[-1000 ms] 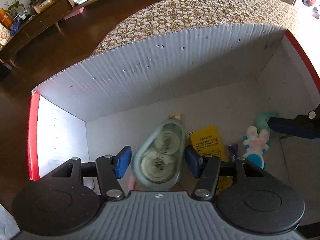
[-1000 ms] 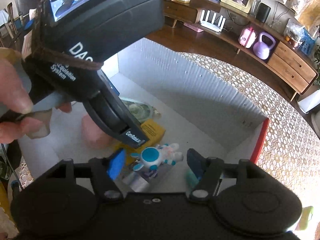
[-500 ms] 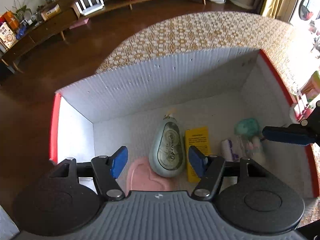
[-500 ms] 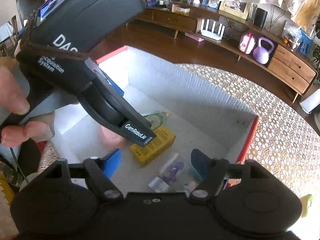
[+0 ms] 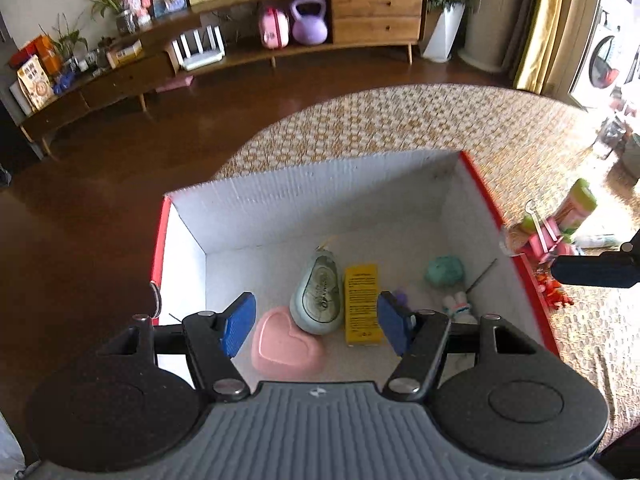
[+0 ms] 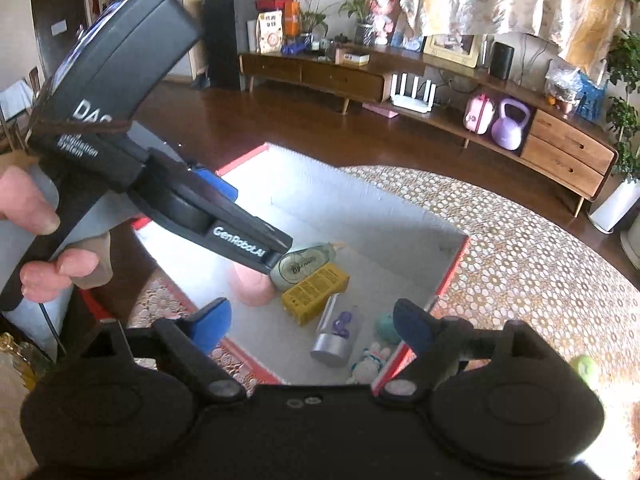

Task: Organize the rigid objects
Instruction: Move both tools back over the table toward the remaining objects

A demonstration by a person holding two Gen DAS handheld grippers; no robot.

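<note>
Left gripper: lower centre of the left wrist view; jaws spread wide and holding nothing; a second ago they flanked the correction tape low inside the box, and now they hang higher, above the box

Right gripper: bottom centre of the right wrist view; jaws wide apart and empty; it too has risen

Box: white, red-edged, mid-frame on the patterned tablecloth

Correction tape: released; lies on the box floor, touching the pink heart case and just beside the yellow carton

Other contents: teal lump and rabbit figure toward the right of the box; silver tube between

Meaning: this drop looks finished; remaining clutter at the right edge probably comes next
</note>
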